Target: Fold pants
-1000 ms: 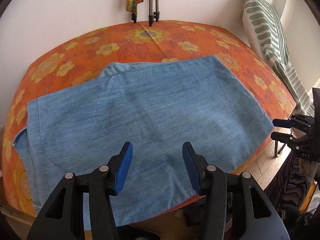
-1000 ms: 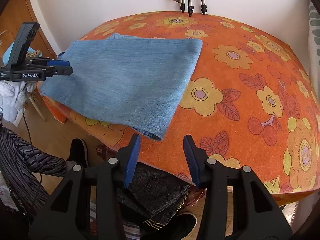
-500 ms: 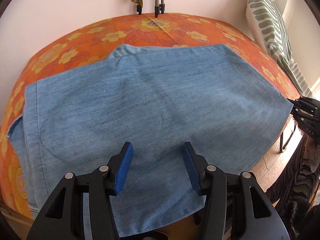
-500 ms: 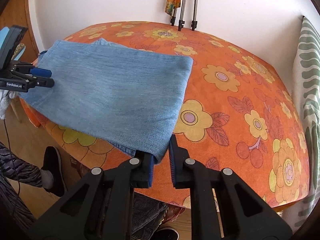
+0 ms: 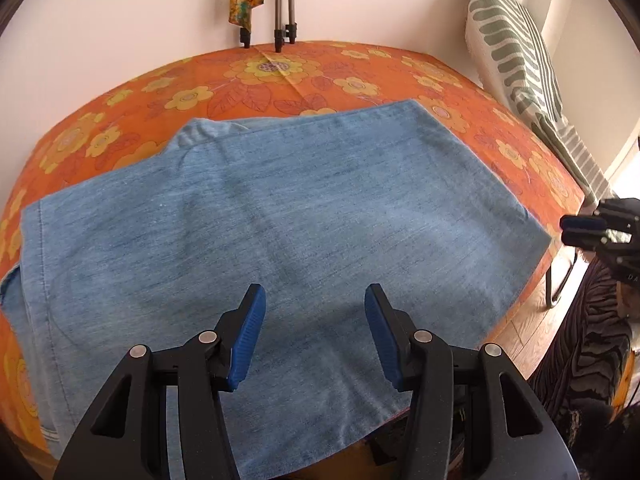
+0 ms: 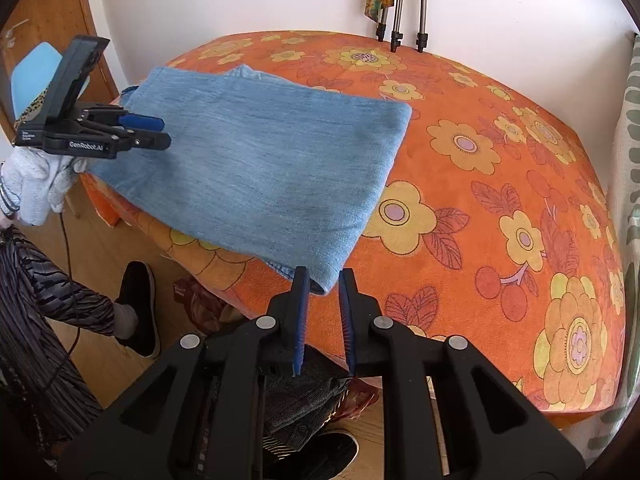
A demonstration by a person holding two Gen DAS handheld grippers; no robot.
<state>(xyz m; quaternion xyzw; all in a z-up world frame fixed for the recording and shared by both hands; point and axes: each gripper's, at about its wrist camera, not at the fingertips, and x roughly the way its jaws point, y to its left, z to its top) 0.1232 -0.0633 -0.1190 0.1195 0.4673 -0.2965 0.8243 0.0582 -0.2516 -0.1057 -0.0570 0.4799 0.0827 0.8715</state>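
Note:
Light blue denim pants [image 5: 280, 220] lie folded flat on the orange flowered tablecloth [image 5: 280, 68], their near edge hanging over the table's front. My left gripper [image 5: 314, 292] hovers open just above the near part of the denim, nothing between its blue pads. In the right wrist view the pants [image 6: 260, 160] end in a corner right at the tips of my right gripper [image 6: 324, 276]. Its jaws are narrowly apart and opening, and the pads do not press on the cloth. The left gripper [image 6: 164, 133] shows at the far left, the right gripper [image 5: 565, 230] at the pants' right corner.
Tripod legs [image 5: 284, 20] stand at the table's far edge by the wall. A green striped cushion [image 5: 512, 52] leans at the right. Below the front edge are a wooden floor, a person's black shoe [image 6: 136, 304] and a dark clothing pile [image 6: 304, 392].
The right gripper narrowed onto the pants' near corner half a second ago; now it has lifted slightly and its jaws stand a little apart at that corner. The left gripper stays open, slightly lower.

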